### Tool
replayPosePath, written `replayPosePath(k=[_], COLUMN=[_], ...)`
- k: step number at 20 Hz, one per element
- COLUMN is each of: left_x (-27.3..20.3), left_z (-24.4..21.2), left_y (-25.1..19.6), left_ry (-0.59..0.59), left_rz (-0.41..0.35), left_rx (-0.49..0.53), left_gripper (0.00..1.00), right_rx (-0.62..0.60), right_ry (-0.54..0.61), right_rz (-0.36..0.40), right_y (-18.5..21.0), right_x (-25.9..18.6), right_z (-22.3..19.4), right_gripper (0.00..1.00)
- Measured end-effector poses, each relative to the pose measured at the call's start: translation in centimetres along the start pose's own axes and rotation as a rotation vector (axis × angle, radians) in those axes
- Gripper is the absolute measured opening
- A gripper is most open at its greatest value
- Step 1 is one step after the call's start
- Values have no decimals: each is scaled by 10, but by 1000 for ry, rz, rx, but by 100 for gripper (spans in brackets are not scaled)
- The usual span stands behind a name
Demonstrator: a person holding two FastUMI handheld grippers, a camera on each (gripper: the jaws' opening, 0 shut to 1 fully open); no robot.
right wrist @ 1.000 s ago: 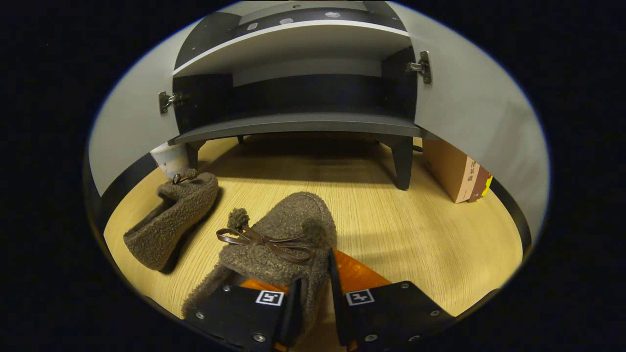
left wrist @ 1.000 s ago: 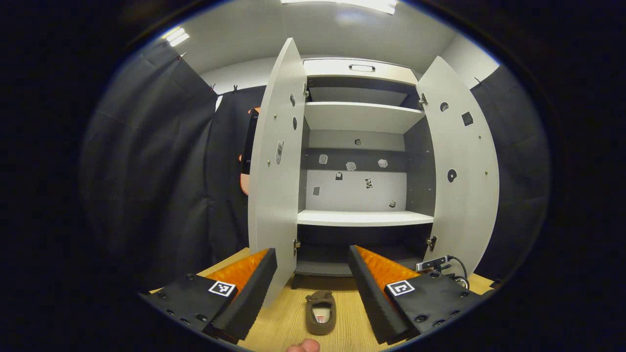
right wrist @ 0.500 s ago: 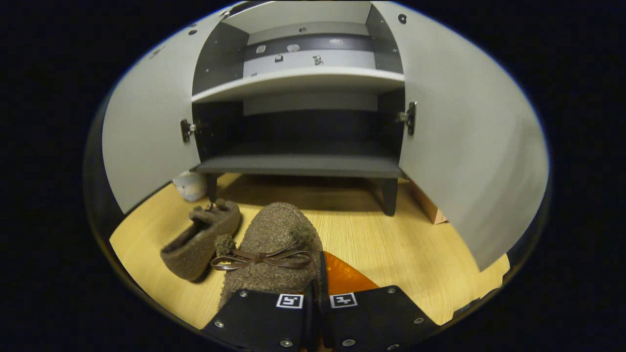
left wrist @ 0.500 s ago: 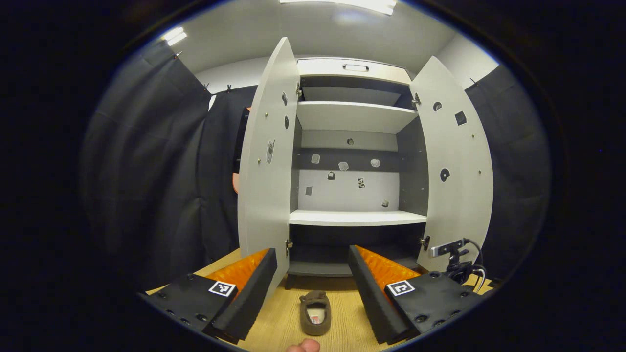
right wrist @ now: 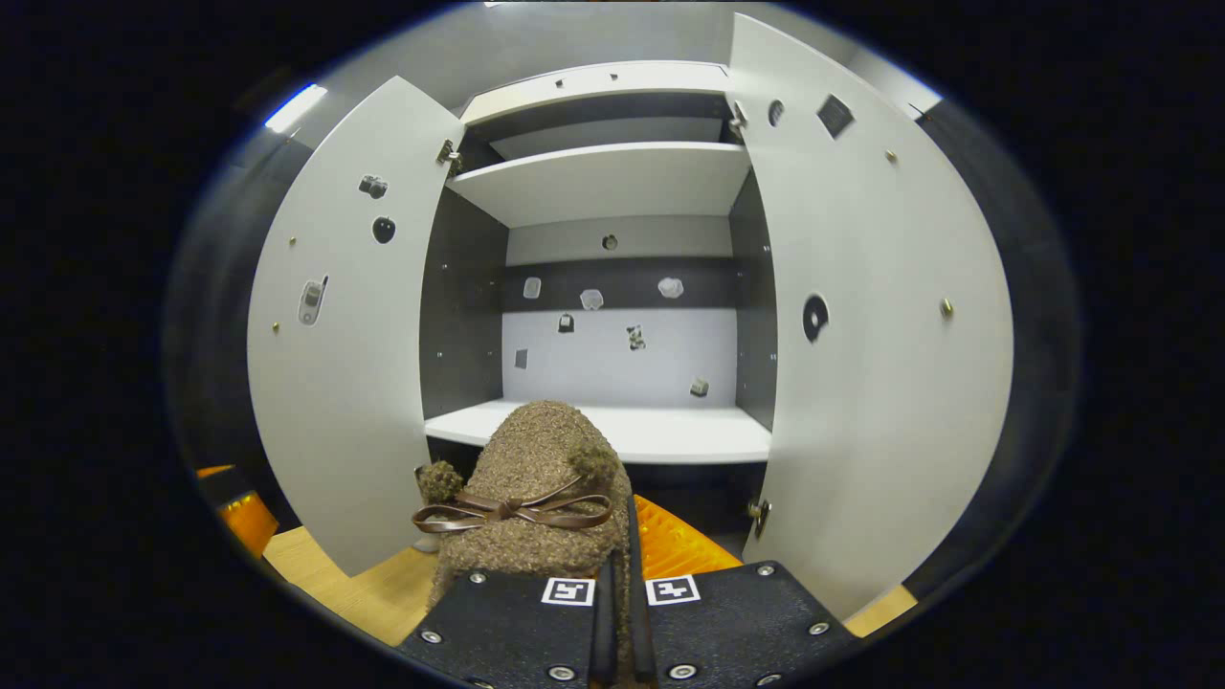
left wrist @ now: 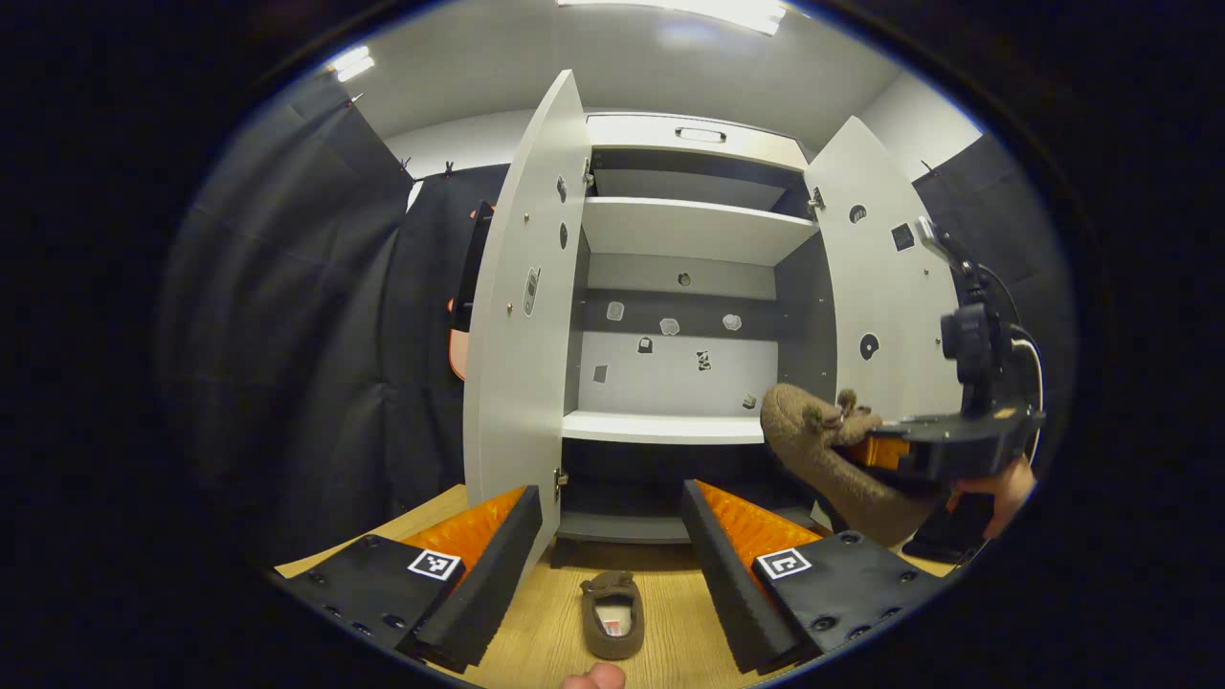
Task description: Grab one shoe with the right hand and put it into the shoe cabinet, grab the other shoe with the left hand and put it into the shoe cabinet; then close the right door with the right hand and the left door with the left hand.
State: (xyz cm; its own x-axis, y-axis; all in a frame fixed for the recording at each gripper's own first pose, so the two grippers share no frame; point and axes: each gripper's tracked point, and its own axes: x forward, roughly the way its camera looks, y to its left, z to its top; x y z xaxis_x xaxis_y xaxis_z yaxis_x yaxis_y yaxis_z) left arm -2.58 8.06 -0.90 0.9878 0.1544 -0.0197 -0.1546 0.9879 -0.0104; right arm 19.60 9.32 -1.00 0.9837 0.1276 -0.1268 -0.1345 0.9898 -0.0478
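Fuzzy brown shoe [right wrist: 536,483]: clamped in the right hand-held gripper [right wrist: 619,612], raised before the open cabinet [right wrist: 612,191].
Right gripper view, step: carrying the first shoe in; next it likely needs setting on the white shelf [right wrist: 660,435].
Left gripper view: left hand-held gripper [left wrist: 611,536] spread wide, empty; second shoe [left wrist: 612,627] on the wood floor [left wrist: 545,641] below.

One fuzzy brown slipper with a dark ribbon bow [right wrist: 536,478] hangs raised before the open grey two-door shoe cabinet [right wrist: 612,182]; its matching brown slipper [left wrist: 612,615] lies upright on the wooden floor, heel nearest.
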Motion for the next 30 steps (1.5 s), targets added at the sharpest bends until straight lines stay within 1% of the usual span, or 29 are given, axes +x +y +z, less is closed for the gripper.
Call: replayPosePath(k=[1,3,5,6,7,8,10,11,15,17,18,19,20,21,22,23,24,26,27,28,29,30], left_x=[0,-2,-3,-4,-6,-7,-8,-8,-9,-9,-9,-10,-10,-9,-8,-8,-7,-6,-4,-4,-2,-2], left_z=[-1,0,0,-3,-5,-6,-4,-4,-5,-5,-5,-8,-10,-12,-13,-15,-16,-16,-15,-17,-16,-19], left_y=[2,6,10,11,12,12,19,23,34,41,42,44,45,46,47,47,48,47,46,46,45,44], left_ry=[0,-4,-2,5,13,19,18,17,23,17,18,23,28,31,33,37,37,32,29,29,30,32], left_rz=[3,11,19,24,23,27,50,62,94,113,120,123,127,130,131,131,132,129,128,126,123,118], left_rx=[4,19,26,16,2,-2,15,22,26,23,15,7,1,-5,-10,-14,-17,-19,-16,-14,-14,-16], left_gripper=[96,96,96,96,99,96,96,96,96,96,99,96,96,96,96,99,99,99,99,99,99,99], right_rx=[-23,-33,10,21,21,17,4,8,2,-3,1,8,8,2,4,10,21,18,17,21,30,46], right_ry=[-13,2,17,32,66,93,138,165,282,350,392,425,456,475,465,458,463,464,470,480,488,499], right_rz=[-4,-14,1,2,-22,-45,-90,-99,-123,-143,-157,-172,-182,-186,-180,-173,-167,-173,-174,-164,-147,-129], right_y=[2,-6,-6,-10,-19,-28,-41,-42,-47,-54,-60,-65,-70,-73,-75,-74,-74,-82,-85,-85,-84,-82], right_x=[3,57,106,135,161,187,230,247,281,289,291,292,292,292,293,293,289,281,277,271,266,260], right_z=[26,43,58,61,57,55,49,43,9,-13,-24,-34,-44,-51,-49,-45,-44,-38,-36,-36,-34,-33], right_gripper=[5,5,5,5,5,5,5,5,5,9,10,12,7,15,17,20,21,41,59,68,81,86])
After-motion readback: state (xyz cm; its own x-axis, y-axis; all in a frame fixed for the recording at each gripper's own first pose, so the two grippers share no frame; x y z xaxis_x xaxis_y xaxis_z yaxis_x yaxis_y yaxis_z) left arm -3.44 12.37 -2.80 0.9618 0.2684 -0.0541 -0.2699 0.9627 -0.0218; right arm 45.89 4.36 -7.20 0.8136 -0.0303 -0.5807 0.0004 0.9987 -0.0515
